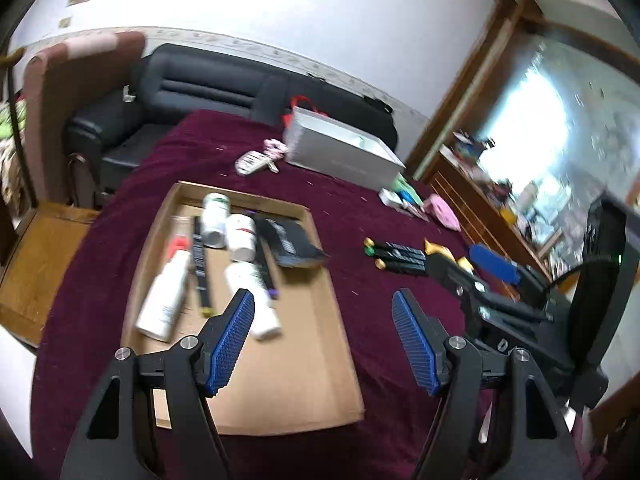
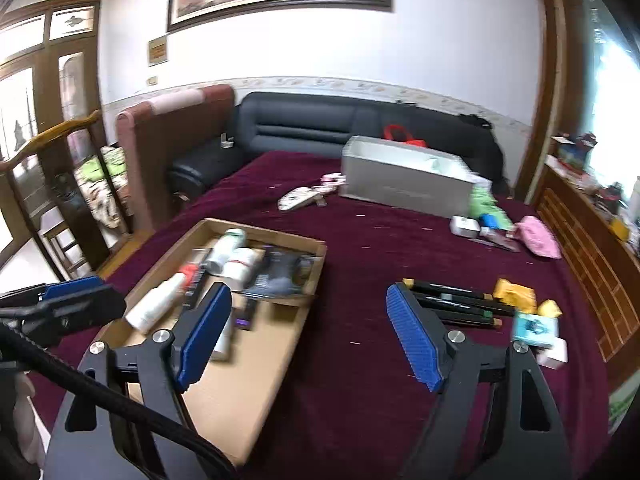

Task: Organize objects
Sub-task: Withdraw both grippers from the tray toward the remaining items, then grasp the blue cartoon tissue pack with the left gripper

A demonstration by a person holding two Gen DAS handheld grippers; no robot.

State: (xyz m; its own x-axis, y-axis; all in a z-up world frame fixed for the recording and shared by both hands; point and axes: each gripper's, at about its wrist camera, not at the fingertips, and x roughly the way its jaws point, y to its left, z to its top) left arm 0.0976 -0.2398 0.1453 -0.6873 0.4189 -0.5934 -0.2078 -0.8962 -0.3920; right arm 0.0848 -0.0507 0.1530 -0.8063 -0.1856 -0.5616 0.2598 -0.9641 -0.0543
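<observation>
A flat cardboard tray lies on the maroon cloth. It holds white bottles, a dark pouch and black pens. A bundle of black markers lies on the cloth to the tray's right. My left gripper is open and empty above the tray's near right edge. My right gripper is open and empty, hovering between tray and markers. The right gripper also shows in the left wrist view.
A grey box stands at the table's far side. Yellow and small boxed items lie right of the markers. Pink and green items lie further back. A black sofa stands behind the table.
</observation>
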